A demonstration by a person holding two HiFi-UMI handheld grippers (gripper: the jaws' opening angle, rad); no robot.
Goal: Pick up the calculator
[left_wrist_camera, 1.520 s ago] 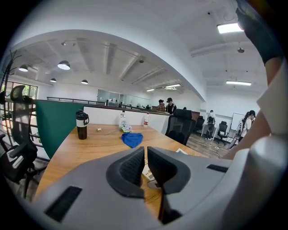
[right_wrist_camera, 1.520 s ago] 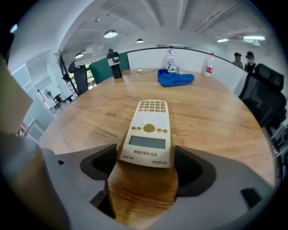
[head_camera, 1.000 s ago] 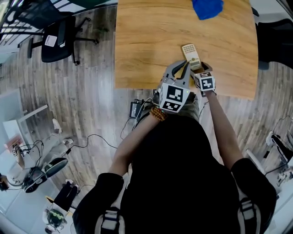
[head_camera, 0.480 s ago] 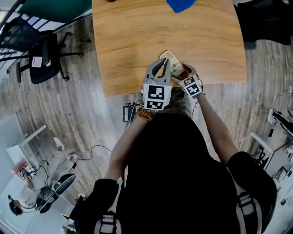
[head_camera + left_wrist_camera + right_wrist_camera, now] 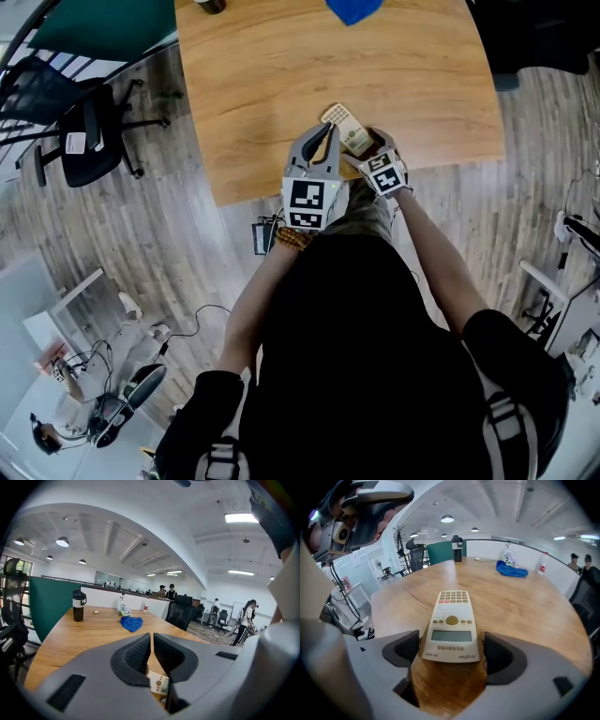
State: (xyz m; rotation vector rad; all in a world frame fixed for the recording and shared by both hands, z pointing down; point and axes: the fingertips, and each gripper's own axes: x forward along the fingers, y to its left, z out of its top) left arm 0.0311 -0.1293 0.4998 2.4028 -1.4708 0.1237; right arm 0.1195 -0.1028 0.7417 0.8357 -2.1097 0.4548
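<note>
Free table (image 5: 262, 84) btwn calculator (image 5: 343, 127) & cloth (image 5: 353, 9)

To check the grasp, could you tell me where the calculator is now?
In the right gripper view the calculator lies flat on the wooden table, near the person's edge, its display end between the right gripper's jaws, which have just been opening.

Wooden table (image 5: 262, 84): calculator (image 5: 345, 128) near the front edge, blue cloth (image 5: 353, 9) and dark flask (image 5: 78, 605) beyond.

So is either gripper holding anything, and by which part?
Nothing held. Right gripper: jaws have just been opening, astride the calculator display end, on the table; left gripper shut, empty.
</note>
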